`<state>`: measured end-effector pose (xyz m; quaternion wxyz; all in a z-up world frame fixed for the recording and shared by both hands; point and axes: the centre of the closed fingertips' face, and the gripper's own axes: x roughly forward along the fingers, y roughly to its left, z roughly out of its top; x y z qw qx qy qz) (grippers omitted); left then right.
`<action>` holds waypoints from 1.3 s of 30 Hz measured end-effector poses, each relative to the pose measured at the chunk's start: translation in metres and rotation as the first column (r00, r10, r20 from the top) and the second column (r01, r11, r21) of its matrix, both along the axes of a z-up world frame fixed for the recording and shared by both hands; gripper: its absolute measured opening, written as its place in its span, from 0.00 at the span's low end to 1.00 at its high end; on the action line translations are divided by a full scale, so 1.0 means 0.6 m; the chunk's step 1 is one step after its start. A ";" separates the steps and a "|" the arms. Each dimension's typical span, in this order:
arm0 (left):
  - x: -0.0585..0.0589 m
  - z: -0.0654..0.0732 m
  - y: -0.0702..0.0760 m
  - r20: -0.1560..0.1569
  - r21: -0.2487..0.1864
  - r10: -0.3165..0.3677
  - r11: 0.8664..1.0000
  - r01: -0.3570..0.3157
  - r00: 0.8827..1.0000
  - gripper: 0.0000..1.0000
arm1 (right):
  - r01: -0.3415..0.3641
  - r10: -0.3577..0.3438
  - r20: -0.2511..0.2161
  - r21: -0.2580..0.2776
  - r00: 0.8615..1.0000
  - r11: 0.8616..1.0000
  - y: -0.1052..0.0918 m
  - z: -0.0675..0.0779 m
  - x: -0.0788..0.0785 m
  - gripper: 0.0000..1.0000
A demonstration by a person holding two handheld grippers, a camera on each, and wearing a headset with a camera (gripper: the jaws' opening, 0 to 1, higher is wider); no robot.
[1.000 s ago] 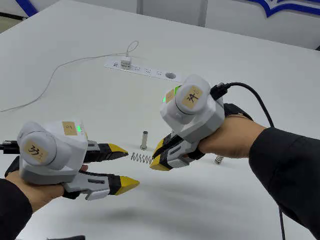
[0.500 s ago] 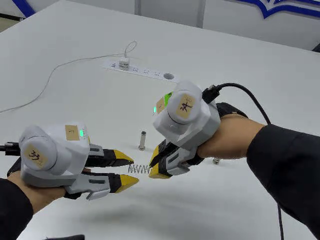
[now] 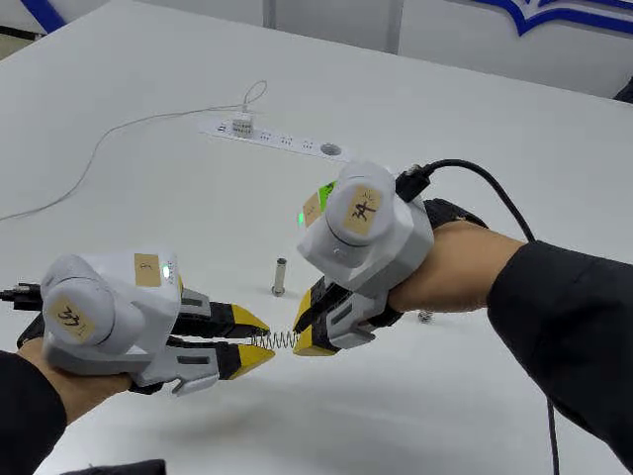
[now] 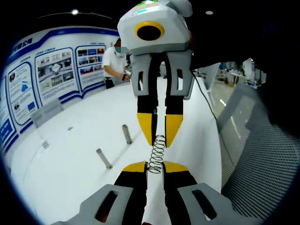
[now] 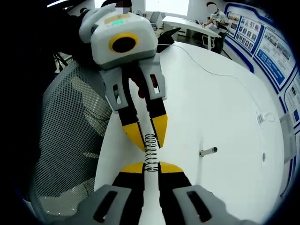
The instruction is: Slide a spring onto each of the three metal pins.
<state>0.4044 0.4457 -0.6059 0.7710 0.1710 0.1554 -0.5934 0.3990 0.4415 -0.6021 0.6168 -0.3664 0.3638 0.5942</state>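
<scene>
The small coiled steel spring [image 3: 282,339] could flick away if one gripper is letting go before the other is holding firmly. The left gripper [image 3: 265,339], held level and pointing right, is bracketing one end above the white tabletop [image 3: 148,208]; whether it is pinching cannot be told. The right gripper [image 3: 303,334], tilting downward, is pinching the other end. A bare upright metal pin [image 3: 280,276] is standing just behind.
</scene>
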 end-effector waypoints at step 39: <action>0.001 0.014 -0.004 0.004 -0.045 0.012 0.999 -0.012 1.000 0.10 | -0.018 0.015 0.041 0.087 0.999 0.996 0.047 0.045 -0.001 0.13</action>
